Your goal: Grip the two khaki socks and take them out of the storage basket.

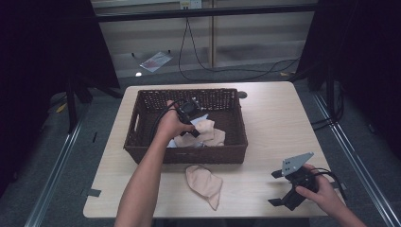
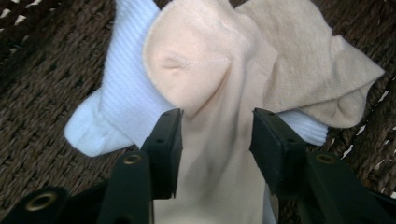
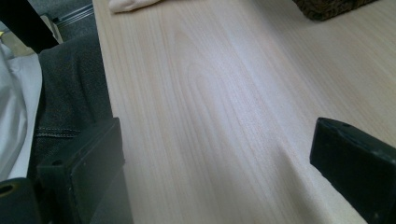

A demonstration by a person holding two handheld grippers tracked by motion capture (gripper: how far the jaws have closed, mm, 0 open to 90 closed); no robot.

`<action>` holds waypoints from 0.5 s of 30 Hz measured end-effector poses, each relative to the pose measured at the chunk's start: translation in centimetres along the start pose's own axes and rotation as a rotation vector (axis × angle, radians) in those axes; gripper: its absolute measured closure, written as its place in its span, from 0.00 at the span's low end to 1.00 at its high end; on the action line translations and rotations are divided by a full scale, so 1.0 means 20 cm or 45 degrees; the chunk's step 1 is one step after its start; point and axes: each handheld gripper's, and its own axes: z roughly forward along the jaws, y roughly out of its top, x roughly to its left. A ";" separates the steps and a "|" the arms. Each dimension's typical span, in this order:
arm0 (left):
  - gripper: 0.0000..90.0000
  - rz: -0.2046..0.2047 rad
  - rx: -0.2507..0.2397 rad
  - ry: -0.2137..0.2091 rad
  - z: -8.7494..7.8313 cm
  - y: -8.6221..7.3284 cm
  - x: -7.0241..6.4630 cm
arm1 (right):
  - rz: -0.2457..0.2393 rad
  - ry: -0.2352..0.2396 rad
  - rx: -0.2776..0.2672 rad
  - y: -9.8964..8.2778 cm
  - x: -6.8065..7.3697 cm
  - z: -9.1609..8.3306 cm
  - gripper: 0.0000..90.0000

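Inside the wicker basket, the left hand-held gripper has its jaws apart astride a peach sock, which partly hides a white sock and a beige one. A fourth sock lies on the desk just in front of the basket. The right hand-held gripper rests spread apart at the desk's near edge, right of the basket; no writing is legible.

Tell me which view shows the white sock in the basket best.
The left gripper view: the white sock lies ribbed and clear beneath a peach sock, between the open left gripper jaws. In the high view it is a pale sliver in the basket.
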 end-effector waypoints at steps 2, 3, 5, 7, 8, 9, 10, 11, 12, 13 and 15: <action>0.68 -0.030 -0.002 -0.016 0.01 0.00 0.00 | -0.003 -0.003 -0.004 0.00 0.00 0.00 0.03; 0.72 -0.052 -0.002 -0.029 0.01 0.01 -0.01 | 0.000 -0.003 -0.003 0.00 0.00 0.00 0.03; 0.80 -0.039 0.010 -0.046 0.02 0.01 0.00 | 0.001 -0.002 -0.004 0.00 0.00 0.00 0.03; 0.92 -0.052 0.035 -0.053 0.02 0.01 -0.01 | -0.002 -0.002 -0.002 0.00 0.00 0.00 0.03; 0.96 -0.064 0.040 -0.067 0.03 0.01 -0.01 | -0.005 0.000 -0.004 0.00 0.00 0.00 0.03; 0.97 -0.075 0.047 -0.070 0.02 0.01 -0.01 | -0.008 -0.003 -0.005 0.00 0.00 0.00 0.03; 0.97 -0.088 0.053 -0.080 0.02 0.01 -0.01 | -0.008 -0.004 -0.005 0.00 0.00 -0.01 0.03; 0.98 -0.097 0.035 -0.090 0.01 0.01 -0.01 | -0.005 -0.005 -0.006 0.00 0.00 -0.01 0.03; 0.98 -0.102 0.031 -0.096 0.00 0.01 -0.01 | -0.003 -0.005 -0.007 0.00 0.00 0.00 0.03; 0.98 -0.107 0.032 -0.103 -0.01 0.01 -0.01 | -0.003 -0.003 -0.005 0.00 0.00 0.00 0.03; 0.98 -0.107 0.008 -0.124 -0.03 0.01 -0.01 | -0.004 -0.003 -0.004 0.00 0.00 0.00 0.03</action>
